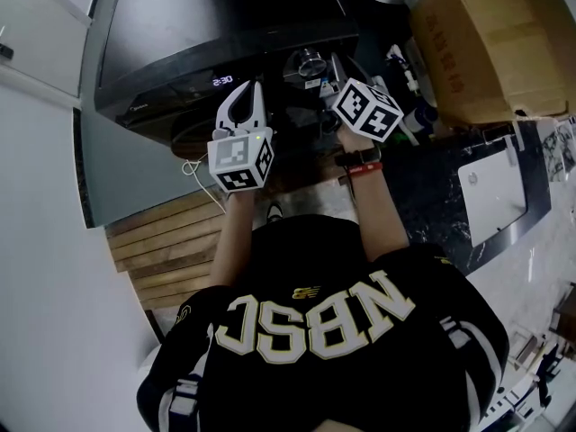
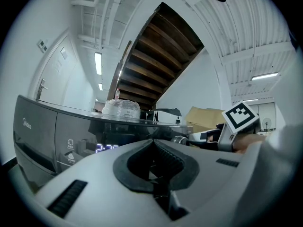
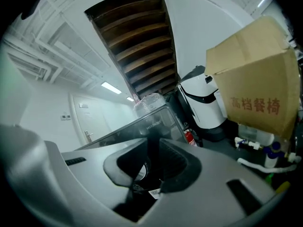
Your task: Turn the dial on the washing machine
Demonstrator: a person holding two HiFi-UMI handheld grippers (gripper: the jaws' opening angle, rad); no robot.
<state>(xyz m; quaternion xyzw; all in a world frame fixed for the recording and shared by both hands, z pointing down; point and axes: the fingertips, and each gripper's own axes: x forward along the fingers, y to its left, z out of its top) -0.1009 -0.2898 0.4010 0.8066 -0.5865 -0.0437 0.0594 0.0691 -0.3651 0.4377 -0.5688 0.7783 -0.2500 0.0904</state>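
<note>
While the dark grey washing machine (image 1: 162, 25) shows 2:30, its round chrome dial (image 1: 310, 61) sits at far centre, ungripped. Right hand-held gripper (image 3: 151, 143) hovers just beside it, jaws pressed together, empty. Left hand-held gripper (image 2: 151, 143) likewise closed, empty. Turning seemingly not begun.

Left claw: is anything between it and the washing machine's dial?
Nothing. In the head view only bare dark control panel runs from the left claw to the dial; the left gripper view agrees.
</note>
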